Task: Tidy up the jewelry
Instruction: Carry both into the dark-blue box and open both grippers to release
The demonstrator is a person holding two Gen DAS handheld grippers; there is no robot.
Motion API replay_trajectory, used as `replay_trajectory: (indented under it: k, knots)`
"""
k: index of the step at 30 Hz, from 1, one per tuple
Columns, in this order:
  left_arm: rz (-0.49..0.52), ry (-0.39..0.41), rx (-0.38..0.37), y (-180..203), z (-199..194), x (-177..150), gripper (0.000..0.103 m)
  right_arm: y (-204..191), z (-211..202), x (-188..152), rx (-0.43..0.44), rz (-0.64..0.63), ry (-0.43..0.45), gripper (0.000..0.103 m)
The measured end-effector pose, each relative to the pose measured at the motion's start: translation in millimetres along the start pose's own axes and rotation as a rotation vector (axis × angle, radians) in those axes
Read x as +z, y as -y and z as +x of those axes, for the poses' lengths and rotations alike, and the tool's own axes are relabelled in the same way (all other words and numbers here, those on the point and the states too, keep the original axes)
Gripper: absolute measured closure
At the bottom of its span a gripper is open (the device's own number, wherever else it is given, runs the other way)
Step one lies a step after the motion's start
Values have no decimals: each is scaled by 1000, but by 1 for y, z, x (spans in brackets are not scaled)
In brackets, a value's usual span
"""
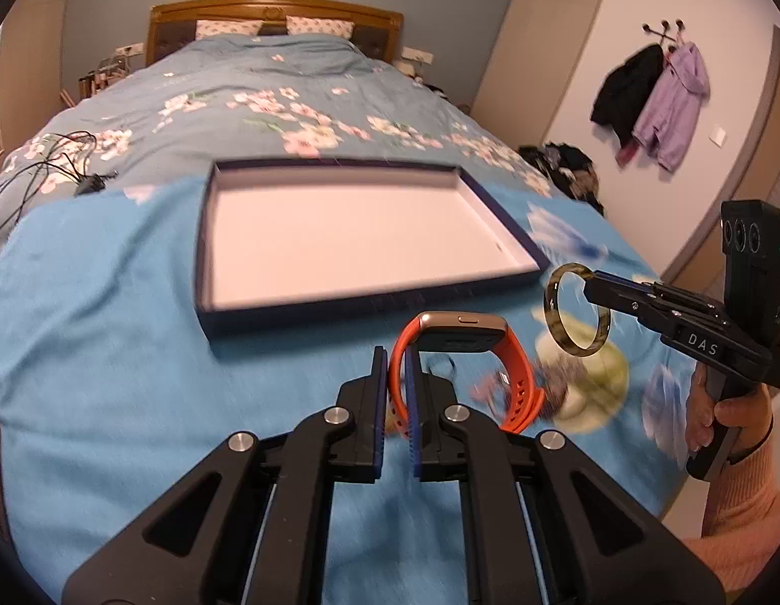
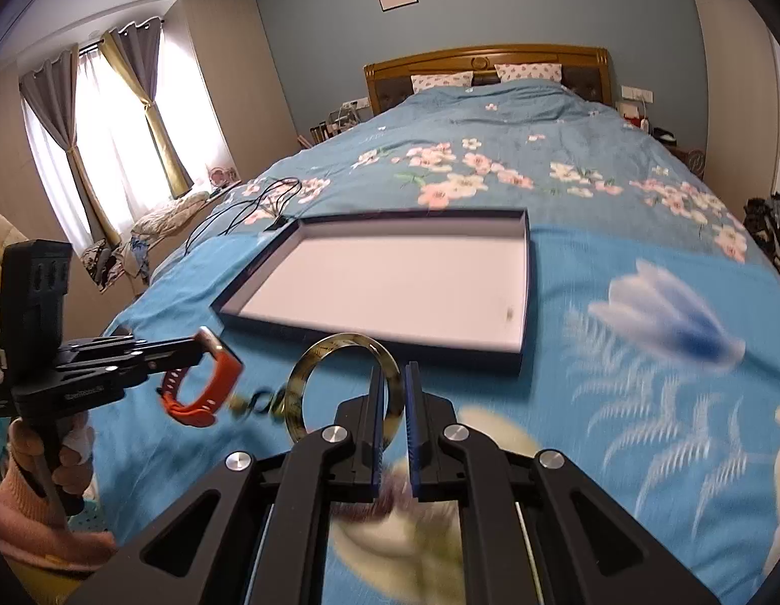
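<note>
My left gripper pinches the orange rubber-strapped watch at lower centre; my right gripper clamps the mottled green-brown bangle. The shallow navy-walled, white-floored box lies directly ahead of both, mid-frame, the 2 about equally near.

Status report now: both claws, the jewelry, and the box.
Left claw shut on orange watch. Right claw shut on bangle. Both lifted off the bed. Box ahead, open, nothing in it, path clear.
</note>
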State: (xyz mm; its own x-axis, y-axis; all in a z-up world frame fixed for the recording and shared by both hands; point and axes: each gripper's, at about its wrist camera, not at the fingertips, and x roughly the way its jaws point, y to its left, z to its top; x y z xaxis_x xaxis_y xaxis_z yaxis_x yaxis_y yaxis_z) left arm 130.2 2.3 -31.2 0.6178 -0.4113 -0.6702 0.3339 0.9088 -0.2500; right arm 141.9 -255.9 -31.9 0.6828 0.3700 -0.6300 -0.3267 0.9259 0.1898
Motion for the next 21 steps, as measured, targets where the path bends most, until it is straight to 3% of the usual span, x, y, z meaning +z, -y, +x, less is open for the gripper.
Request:
replay_trajectory:
  k: [8,21]
  knots:
    - [-50,31,57,-26,13,54,96,20,44,48,-12,30,4,97]
    - [-97,-4,131,-58,85,117,96,38,119,91,-58,73,-52,97]
